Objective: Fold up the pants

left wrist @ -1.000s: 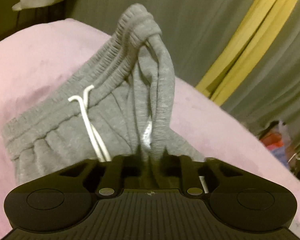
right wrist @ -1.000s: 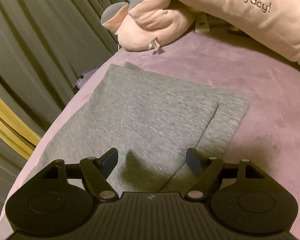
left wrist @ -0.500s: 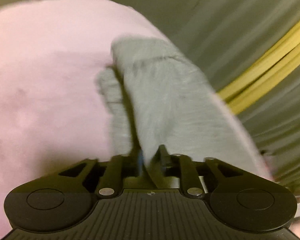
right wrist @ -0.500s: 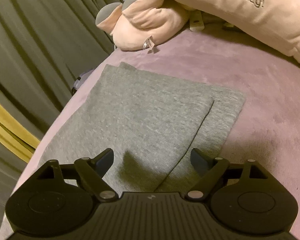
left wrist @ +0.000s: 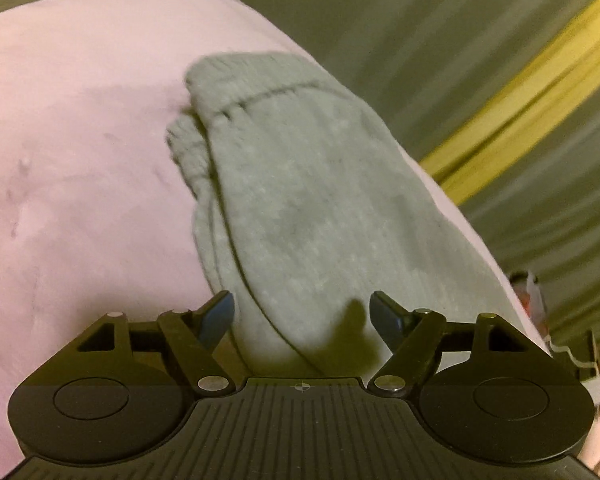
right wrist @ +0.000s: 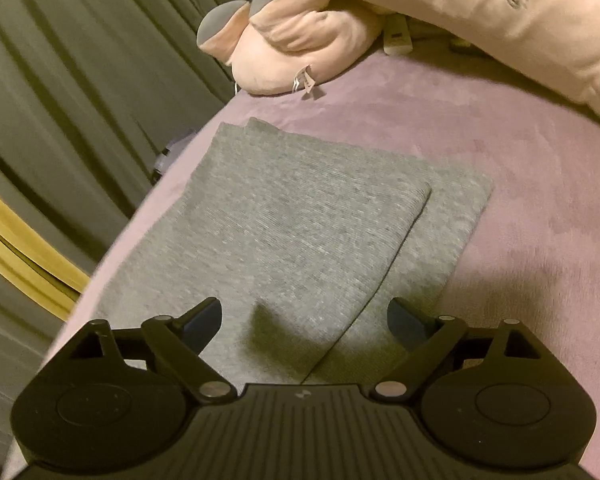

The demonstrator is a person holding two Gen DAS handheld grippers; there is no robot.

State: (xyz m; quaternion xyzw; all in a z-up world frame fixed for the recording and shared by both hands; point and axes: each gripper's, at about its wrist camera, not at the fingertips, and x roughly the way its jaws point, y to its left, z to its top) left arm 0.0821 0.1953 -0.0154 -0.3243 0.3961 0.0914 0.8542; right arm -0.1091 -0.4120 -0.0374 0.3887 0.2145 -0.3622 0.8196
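The grey pants lie folded on the pink bed cover, the upper layer laid over the lower one. My left gripper hovers over the near end of the fold; its jaws are opening, the cloth lies under the gap, and the pads do not press it. In the right wrist view the pants lie flat as two stacked layers, the lower one showing at the right. My right gripper stands over their near edge, its jaws opening wide, holding nothing.
A pink plush toy and a long cream pillow lie at the far end of the bed. Olive curtains with a yellow band hang beside the bed edge. Small clutter sits past the bed's right side.
My left gripper carried the pinched waistband over, laid it down on the rest of the pants, then let go and spread its jaws. The right gripper widened slightly and stayed put.
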